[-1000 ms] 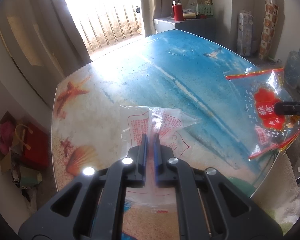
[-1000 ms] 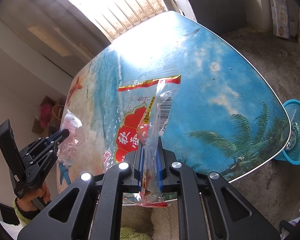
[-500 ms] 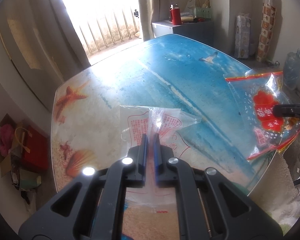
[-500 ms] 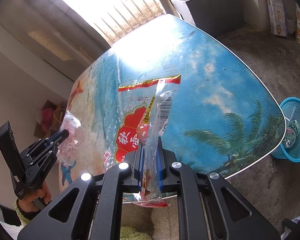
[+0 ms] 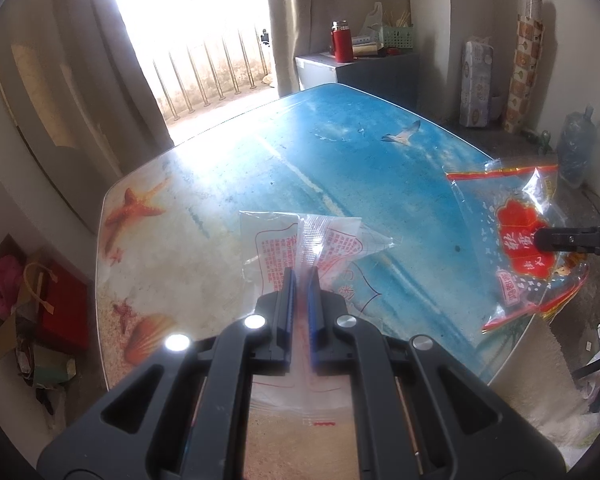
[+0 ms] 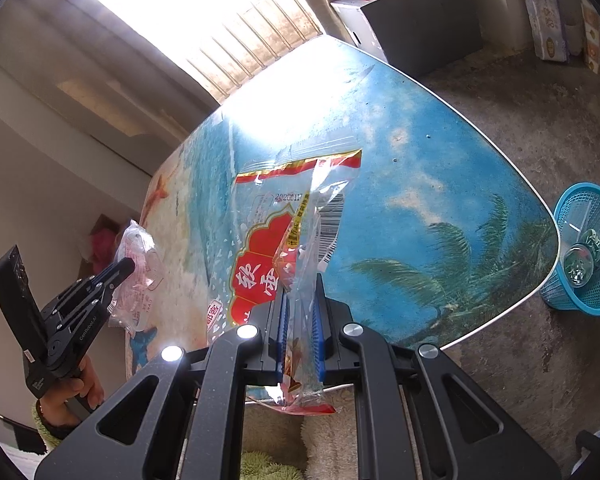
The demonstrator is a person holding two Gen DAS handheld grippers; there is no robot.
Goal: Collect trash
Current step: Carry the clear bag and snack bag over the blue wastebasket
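Observation:
My left gripper (image 5: 300,276) is shut on a clear plastic wrapper with red print (image 5: 284,240), held up over the near left part of the beach-print table (image 5: 220,168). In the right wrist view this wrapper (image 6: 140,276) hangs from the left gripper (image 6: 126,266) at the left, with a hand below it. My right gripper (image 6: 300,284) is shut on a clear bag with red and gold print (image 6: 260,248), lifted above the table's (image 6: 420,168) near edge. From the left wrist view the same bag (image 5: 516,240) hangs at the right with the right gripper (image 5: 538,239) pinching it.
A blue mesh waste basket (image 6: 588,252) with some rubbish inside stands on the floor past the table's right corner. A grey cabinet (image 5: 360,72) with a red flask (image 5: 342,42) stands behind the table. Boxes and a red bag (image 5: 56,304) lie on the floor at the left. A shaggy rug (image 6: 340,432) lies below.
The right gripper with its bag has drifted a little to the right, so the blue basket sits further into view. The left gripper and its wrapper have stayed about where they were.

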